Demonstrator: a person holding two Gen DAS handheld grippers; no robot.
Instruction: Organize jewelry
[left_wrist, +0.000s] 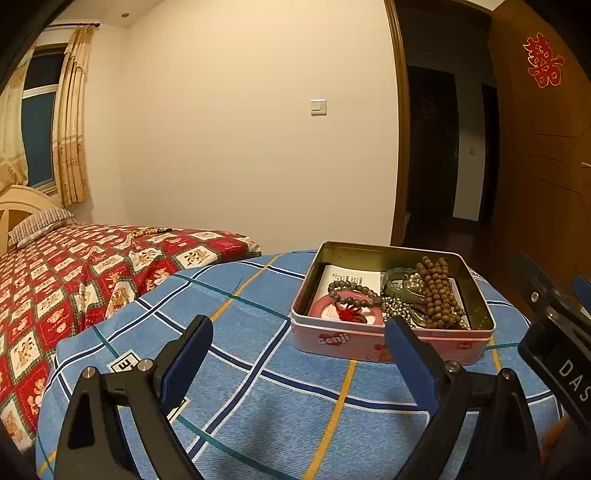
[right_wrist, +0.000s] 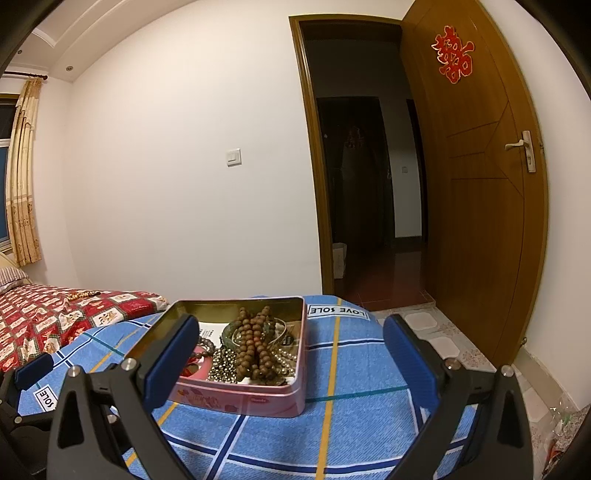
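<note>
- Pink-walled and gold inside, the open tin (left_wrist: 391, 338) sits on the blue checked blanket (left_wrist: 258, 387), ahead of both your tongs.
- Inside it, a long strand of brown wooden beads (left_wrist: 437, 295) lies heaped on the right side, with a greenish bangle (left_wrist: 400, 284) and small silvery beads (left_wrist: 397, 308) beside it.
- A grey bead bracelet (left_wrist: 354, 293) rests over a pink ring-shaped piece (left_wrist: 332, 308) at the left of the tin, on top of a printed paper (left_wrist: 351, 275).
- Your left tongs (left_wrist: 295, 350) are spread wide with nothing between the blue pads; the right pad stands in front of the tin's near wall.
- Your right tongs (right_wrist: 288, 358) are also spread wide and hold nothing; the tin shows between the pads, but they do not press on it.
- Another string of pale beads (left_wrist: 149, 232) lies well apart on the red patterned bedspread (left_wrist: 55, 280).
</note>
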